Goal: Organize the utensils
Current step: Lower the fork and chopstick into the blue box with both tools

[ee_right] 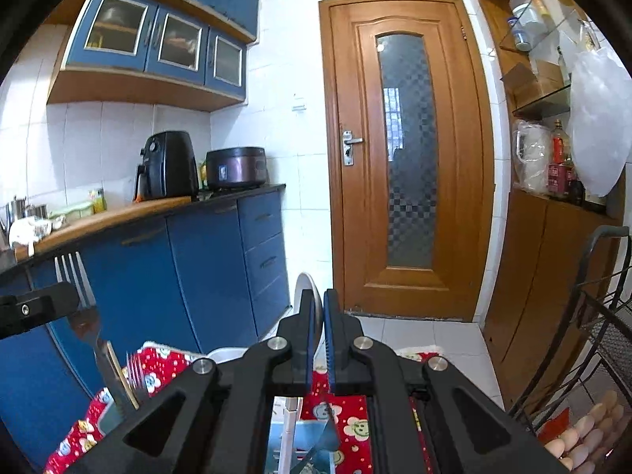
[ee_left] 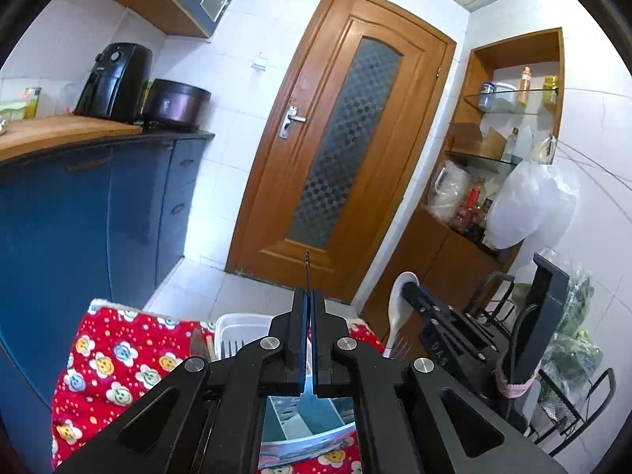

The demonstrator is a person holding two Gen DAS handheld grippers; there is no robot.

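Lifting both tools clear of the organizer tray, the left gripper pinched a fork edge-on, the right gripper seemingly clamped a white spoon; next, each wanted lowering into its compartment.

Both views are brightly and evenly lit; straight lines are bent heavily toward dark vignetted corners. Daylight is diffused through the door glass, and motion blur is seen low down.
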